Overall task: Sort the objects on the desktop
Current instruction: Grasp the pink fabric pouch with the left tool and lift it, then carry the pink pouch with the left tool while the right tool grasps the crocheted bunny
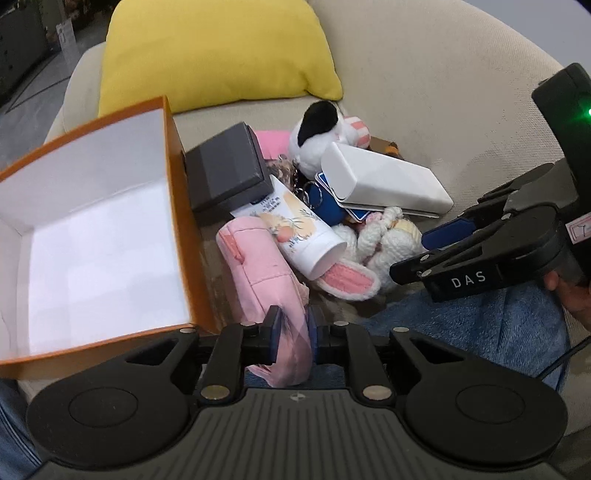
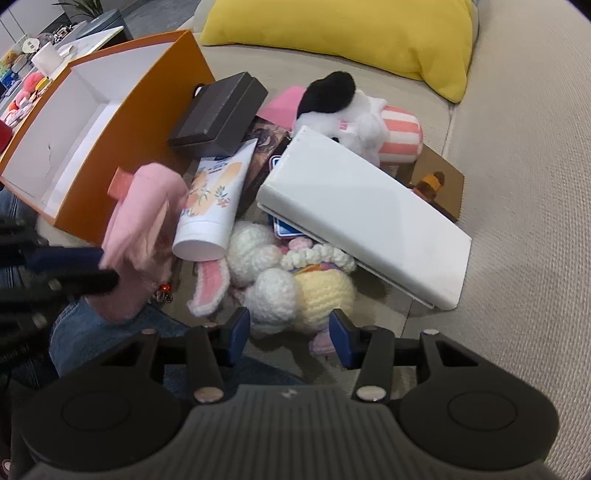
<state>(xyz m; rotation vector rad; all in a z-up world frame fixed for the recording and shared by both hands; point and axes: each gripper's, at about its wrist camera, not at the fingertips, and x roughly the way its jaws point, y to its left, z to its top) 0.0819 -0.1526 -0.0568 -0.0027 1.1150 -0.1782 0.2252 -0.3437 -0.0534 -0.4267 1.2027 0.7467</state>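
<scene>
My left gripper [image 1: 293,332] is shut on a pink fabric pouch [image 1: 258,258], held just right of the open orange box [image 1: 173,192]; the pouch also shows lifted in the right wrist view [image 2: 144,206]. My right gripper [image 2: 286,332] is open and empty, just above a crocheted white and yellow bunny [image 2: 295,288]. It shows at the right of the left wrist view [image 1: 424,254]. The pile holds a white case [image 2: 362,218], a printed tube [image 2: 214,199], a dark grey box [image 2: 218,114] and a black-and-white plush [image 2: 347,110].
Everything lies on a beige sofa seat [image 2: 517,258] with a yellow cushion [image 2: 351,33] at the back. The orange box [image 2: 110,122] has a white, bare inside. A brown card [image 2: 439,181], blue keyring items [image 1: 325,203] and my jeans-clad leg [image 1: 461,325] are nearby.
</scene>
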